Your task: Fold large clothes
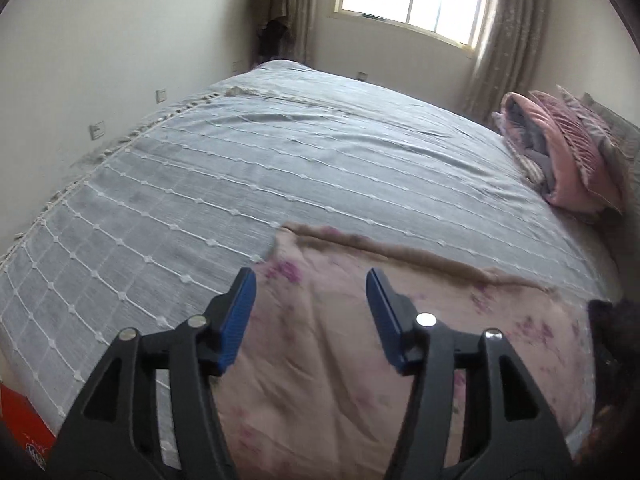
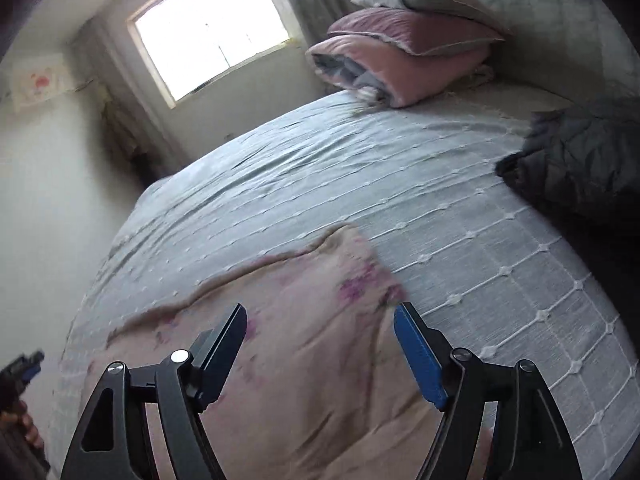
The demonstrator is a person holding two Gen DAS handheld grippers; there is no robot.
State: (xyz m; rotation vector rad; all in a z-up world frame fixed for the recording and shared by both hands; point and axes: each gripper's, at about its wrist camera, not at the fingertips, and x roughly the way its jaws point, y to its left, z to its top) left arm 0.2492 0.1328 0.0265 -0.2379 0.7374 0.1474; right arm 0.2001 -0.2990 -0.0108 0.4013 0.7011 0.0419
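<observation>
Both my tongs, left gripper (image 1: pixel 310 312) and right gripper (image 2: pixel 320 344), gape empty above the pink floral garment (image 1: pixel 340 360); its folded edge probably runs crosswise, bedspread (image 1: pixel 280 152) beyond lies bare.

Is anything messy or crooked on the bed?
A little. The pink flowery cloth lies flat, but its far edge runs wavy and slanted rather than straight. A dark jacket sits crumpled near the bed's side. Nothing looks spilled or torn.

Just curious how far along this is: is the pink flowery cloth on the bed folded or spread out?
Lying flat on the bed; whether it is doubled over, I cannot tell. The cloth shows one straight far edge and no visible layers.
</observation>
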